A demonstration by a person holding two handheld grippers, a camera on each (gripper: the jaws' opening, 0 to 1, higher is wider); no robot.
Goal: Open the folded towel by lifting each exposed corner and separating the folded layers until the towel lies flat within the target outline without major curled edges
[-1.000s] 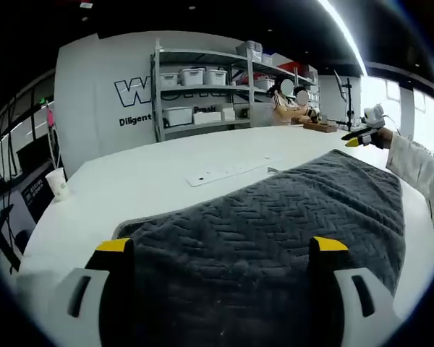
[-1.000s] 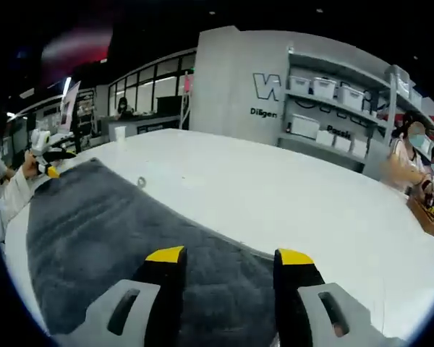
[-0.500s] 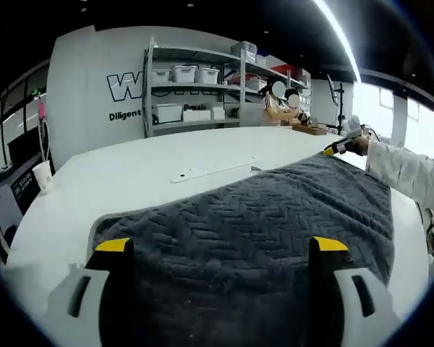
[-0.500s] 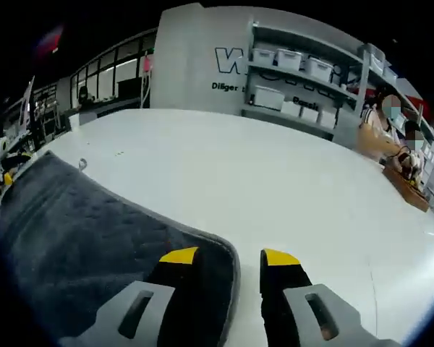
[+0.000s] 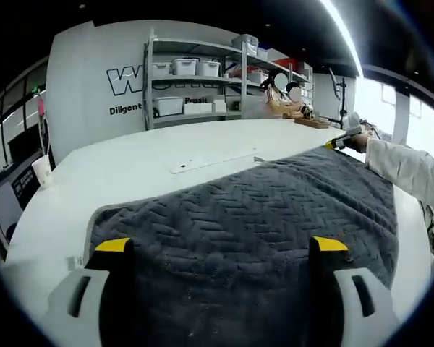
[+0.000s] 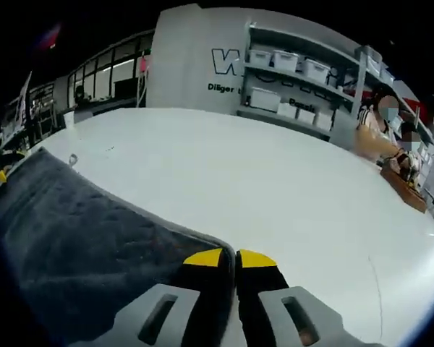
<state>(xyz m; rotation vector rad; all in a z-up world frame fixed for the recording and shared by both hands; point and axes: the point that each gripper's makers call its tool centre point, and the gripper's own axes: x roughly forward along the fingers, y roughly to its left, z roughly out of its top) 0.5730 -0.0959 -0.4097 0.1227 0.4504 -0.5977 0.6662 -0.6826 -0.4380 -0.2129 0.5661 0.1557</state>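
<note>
A dark grey towel with a herringbone weave lies spread on the white table. In the left gripper view my left gripper is open, its yellow-tipped jaws wide apart over the towel's near part. The right gripper shows far right at the towel's far corner, held by a hand in a white sleeve. In the right gripper view the towel runs off to the left, and my right gripper is shut on the towel's corner edge.
A white strip lies on the table beyond the towel. A paper cup stands at the left edge. Shelves with white bins line the back wall. People sit at the far end. Bare table stretches ahead of the right gripper.
My right gripper has closed its jaws onto the towel's corner edge. The left gripper stays open over the towel; its view shifted slightly.
</note>
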